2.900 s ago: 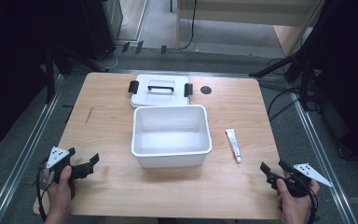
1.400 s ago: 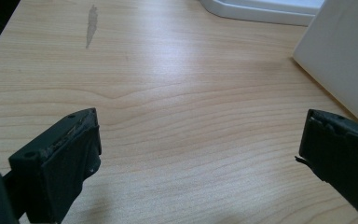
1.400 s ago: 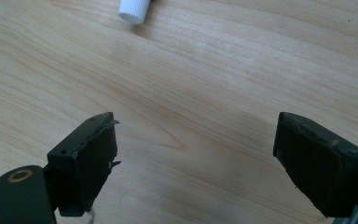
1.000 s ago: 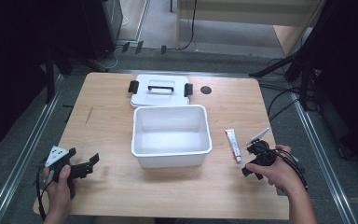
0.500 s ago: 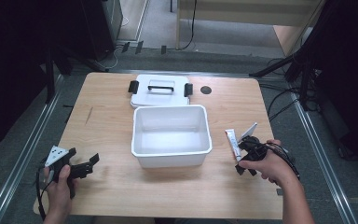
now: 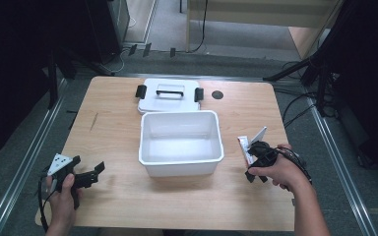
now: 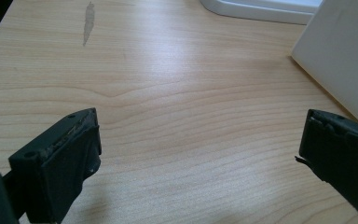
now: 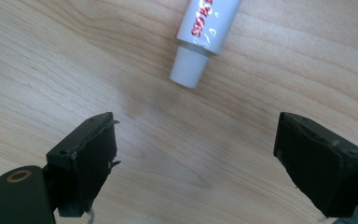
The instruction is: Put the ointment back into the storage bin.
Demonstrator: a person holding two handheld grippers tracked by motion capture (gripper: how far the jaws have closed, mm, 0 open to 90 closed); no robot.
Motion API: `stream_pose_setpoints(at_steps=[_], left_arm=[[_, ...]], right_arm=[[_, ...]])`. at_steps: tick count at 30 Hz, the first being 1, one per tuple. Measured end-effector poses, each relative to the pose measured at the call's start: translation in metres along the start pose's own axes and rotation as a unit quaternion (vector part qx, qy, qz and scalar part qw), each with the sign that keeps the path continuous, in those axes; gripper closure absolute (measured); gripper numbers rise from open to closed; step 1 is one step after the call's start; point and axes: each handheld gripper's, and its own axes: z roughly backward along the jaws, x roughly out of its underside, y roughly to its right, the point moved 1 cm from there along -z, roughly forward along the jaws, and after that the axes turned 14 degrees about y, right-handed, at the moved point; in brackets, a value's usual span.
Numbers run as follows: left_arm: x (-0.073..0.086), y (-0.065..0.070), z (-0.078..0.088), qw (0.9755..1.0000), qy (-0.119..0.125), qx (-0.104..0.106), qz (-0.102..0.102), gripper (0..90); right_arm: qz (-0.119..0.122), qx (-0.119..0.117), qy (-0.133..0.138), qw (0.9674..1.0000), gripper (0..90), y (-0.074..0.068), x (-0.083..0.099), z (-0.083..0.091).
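Observation:
A white tube with red lettering (image 6: 244, 146) lies on the wooden table to the right of the white bin (image 6: 181, 169). In the right gripper view the tube (image 8: 207, 23) points its white cap toward me, just beyond the jaw tips. My right gripper (image 6: 252, 161) hovers over the tube's near end, tilted down, and my right gripper (image 8: 200, 158) is open with bare wood between the jaws. My left gripper (image 6: 94, 173) rests at the table's front left. In its own view my left gripper (image 7: 200, 158) is open over bare wood.
The bin's white lid (image 6: 167, 101), with a handle and black latches, lies flat behind the bin. A small black disc (image 6: 217, 94) sits to the lid's right. The bin's wall (image 7: 345, 56) stands to the right ahead of the left gripper.
My right hand has come in from the table's front right corner toward the left and now sits over the tube. The left hand and gripper have stayed put.

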Motion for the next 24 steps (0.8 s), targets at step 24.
stream_pose_setpoints(at_steps=[24], left_arm=[[0.000, -0.001, 0.000, 1.0000, 0.002, -0.001, 0.003, 0.0]], right_arm=[[-0.055, 0.017, 0.017, 0.9982, 21.4, 0.000, -0.035, -0.007]])
